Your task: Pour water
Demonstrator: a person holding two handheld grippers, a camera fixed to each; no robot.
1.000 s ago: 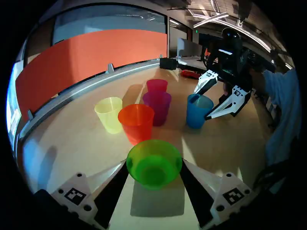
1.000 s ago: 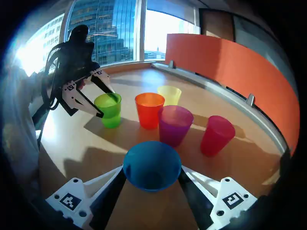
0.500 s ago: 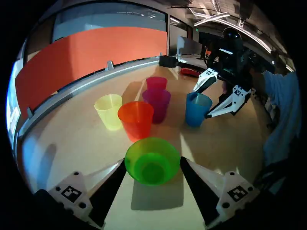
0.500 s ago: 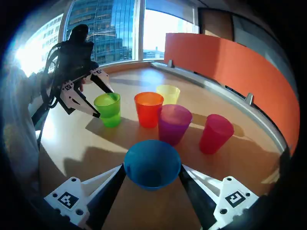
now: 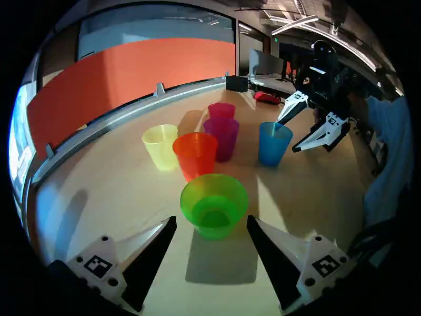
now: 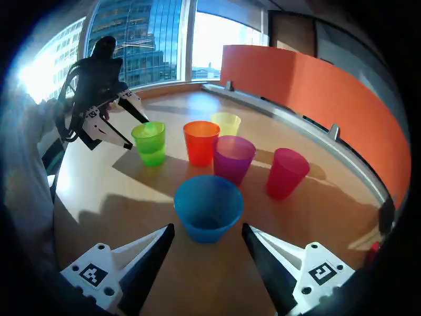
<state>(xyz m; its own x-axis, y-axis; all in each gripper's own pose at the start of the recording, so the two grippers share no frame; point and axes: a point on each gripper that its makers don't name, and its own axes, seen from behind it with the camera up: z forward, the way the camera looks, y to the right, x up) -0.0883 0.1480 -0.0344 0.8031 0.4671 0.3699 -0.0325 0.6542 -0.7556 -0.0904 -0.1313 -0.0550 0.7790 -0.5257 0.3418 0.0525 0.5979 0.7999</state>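
Green cup stands upright on the table, just in front of the orange cup in the left gripper view, w/ nothing gripping it.

L to R, w/ the orange cup as ref:
- yellow cup: just left of it, slightly behind
- green cup: in front of it, a touch right
- purple cup: just right of it and behind, close, contact unclear
- pink cup: behind the purple one, farther from the orange
- blue cup: well right of it, apart from the rest

All six are upright.

The left gripper has its jaws wide apart, tips flanking the green cup's base, no contact. The right gripper is the same in its own view: jaws apart, blue cup just ahead btwn the tips, not touched. In the left gripper view the right gripper sits just right of the blue cup, far right of the orange one.

Progress, as I judge it: barely begun. No cup is clamped, lifted or tipped, and no pour is under way. Can't tell whether any cup holds water. Left to do, probably: close on a cup, raise it, tip it over another, set it back.
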